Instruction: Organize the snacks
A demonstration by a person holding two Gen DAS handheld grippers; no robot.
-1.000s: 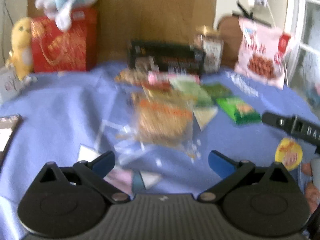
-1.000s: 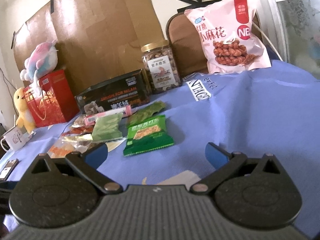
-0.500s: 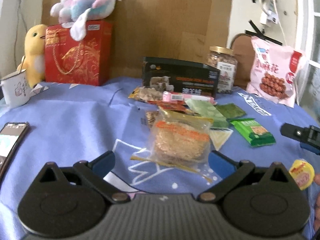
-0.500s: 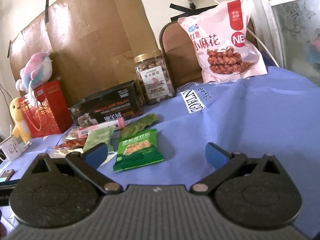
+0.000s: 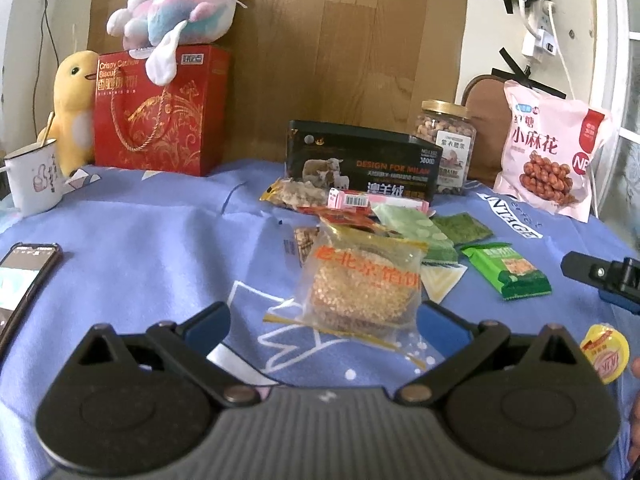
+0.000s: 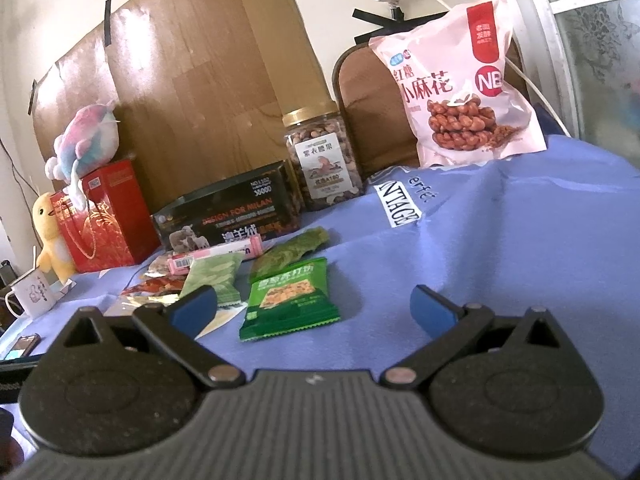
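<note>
Blue-clothed bench (image 5: pixel 140 240). Far right, pink snack bag (image 6: pixel 460 92); left of it, nut jar (image 6: pixel 324 164), then black box (image 5: pixel 360 160). Centre, clear cake packet (image 5: pixel 360 284) between wide-open, empty left claw (image 5: pixel 322 320). Green bar (image 6: pixel 288 298) just beyond wide-open, empty right claw (image 6: pixel 314 304).

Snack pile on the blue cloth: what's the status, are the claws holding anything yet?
Left gripper open, empty. Right gripper open, empty. Clear cake packet just ahead of left; green bar packet ahead of right. Nothing blocking.
</note>
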